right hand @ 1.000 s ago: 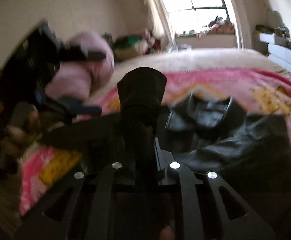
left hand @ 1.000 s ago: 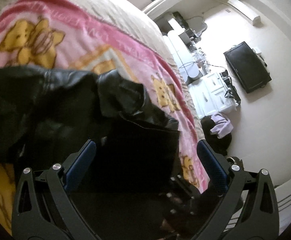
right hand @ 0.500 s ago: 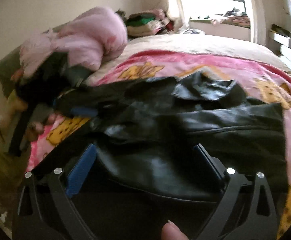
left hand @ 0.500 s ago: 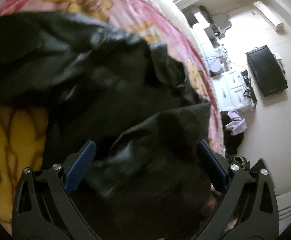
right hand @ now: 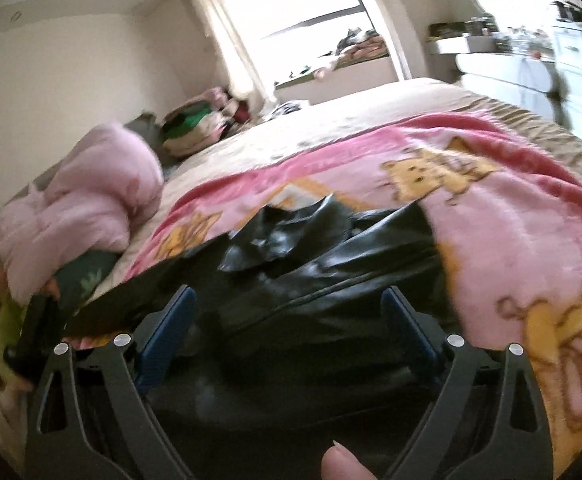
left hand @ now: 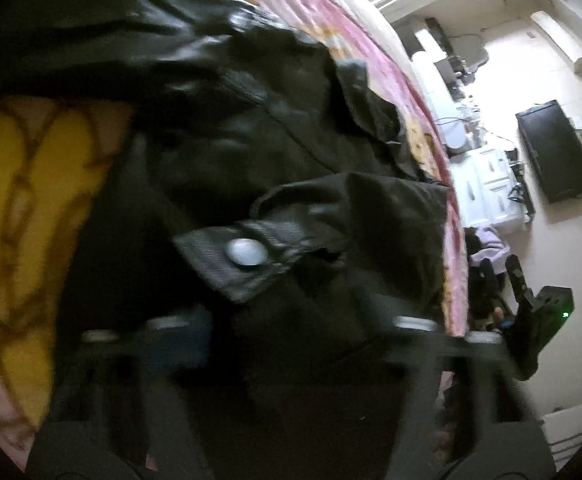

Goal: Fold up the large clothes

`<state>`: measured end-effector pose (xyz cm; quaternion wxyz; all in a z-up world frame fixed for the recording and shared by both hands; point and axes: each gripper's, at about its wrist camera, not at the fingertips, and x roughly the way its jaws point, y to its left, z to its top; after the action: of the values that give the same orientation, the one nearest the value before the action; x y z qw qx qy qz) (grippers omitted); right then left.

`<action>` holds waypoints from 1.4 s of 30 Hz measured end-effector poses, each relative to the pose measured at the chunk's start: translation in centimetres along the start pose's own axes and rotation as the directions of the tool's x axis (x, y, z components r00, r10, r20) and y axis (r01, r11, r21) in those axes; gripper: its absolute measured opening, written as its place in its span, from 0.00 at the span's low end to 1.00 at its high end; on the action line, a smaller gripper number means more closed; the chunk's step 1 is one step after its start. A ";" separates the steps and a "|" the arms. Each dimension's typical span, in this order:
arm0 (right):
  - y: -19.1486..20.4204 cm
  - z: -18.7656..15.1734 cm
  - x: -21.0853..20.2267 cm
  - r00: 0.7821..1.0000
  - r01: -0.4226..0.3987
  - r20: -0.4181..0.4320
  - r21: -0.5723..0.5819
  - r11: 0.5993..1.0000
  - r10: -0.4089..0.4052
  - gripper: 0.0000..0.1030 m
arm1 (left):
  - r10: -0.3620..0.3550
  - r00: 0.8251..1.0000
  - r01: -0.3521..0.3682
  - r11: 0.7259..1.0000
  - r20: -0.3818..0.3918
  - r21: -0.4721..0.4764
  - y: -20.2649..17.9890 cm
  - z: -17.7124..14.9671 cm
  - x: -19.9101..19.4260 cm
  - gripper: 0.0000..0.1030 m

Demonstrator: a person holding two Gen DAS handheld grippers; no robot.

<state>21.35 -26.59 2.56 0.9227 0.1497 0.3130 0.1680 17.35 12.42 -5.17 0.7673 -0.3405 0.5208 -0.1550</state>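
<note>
Jacket [left hand: 275, 128] — black, leather-look, crumpled — lies on the pink cartoon-bear blanket [right hand: 503, 220] that covers the bed; every place below is given relative to the jacket. In the left wrist view it fills most of the frame, with a strap tab carrying a silver snap [left hand: 247, 253] lying on top near its middle. Yellow bear print of the blanket shows beside the jacket on one side, a pink strip of blanket edge on the other.

Left gripper [left hand: 291, 344] sits low over the near part of the jacket. Its fingers are motion-blurred and dark against the dark cloth, so whether they are apart or pinching fabric cannot be told.

Right gripper [right hand: 287, 340] hovers over the near hem of the jacket, blue-padded fingers [right hand: 171, 332] spread wide with jacket fabric visible in the gap — nothing pinched. A fingertip of the person shows at the bottom edge of this view.

Beyond the jacket, at the bed's far side, a pink quilt bundle [right hand: 79, 204] is heaped, and farther back a pile of folded clothes [right hand: 199, 124] sits near the window [right hand: 303, 8]. Past the blanket's edge in the left view: white drawers [left hand: 487, 188] and a black TV [left hand: 551, 152] on the wall.
</note>
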 end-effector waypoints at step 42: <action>-5.0 3.1 5.6 0.978 0.158 -0.140 0.020 0.987 -0.153 0.65 | 0.223 0.954 -0.284 0.884 0.199 0.371 -4.0 8.3 3.2 0.18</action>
<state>28.59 -29.37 0.01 0.9066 0.1273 0.3895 0.1003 26.69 10.62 -2.79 0.8709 -0.1179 0.4595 -0.1288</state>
